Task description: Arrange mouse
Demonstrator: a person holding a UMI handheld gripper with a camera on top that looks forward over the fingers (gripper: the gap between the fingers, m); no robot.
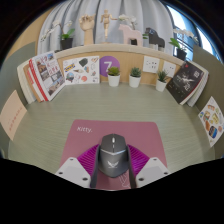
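Note:
A grey and black mouse (112,152) sits between my gripper's (112,166) two fingers, nose pointing away from me. The magenta pads (84,157) press against both of its sides, so the gripper is shut on it. Under and just beyond the mouse lies a pink mouse mat (100,131) with small white lettering, flat on the green table (50,135). I cannot tell whether the mouse rests on the mat or hangs just above it. The mouse's rear end is hidden below the fingers.
Along the back edge stand picture cards (82,68), three small potted plants (135,74) and leaning books at the left (40,75) and right (186,80). Wooden hand models (105,22) stand on a shelf above. Green table surface lies around the mat.

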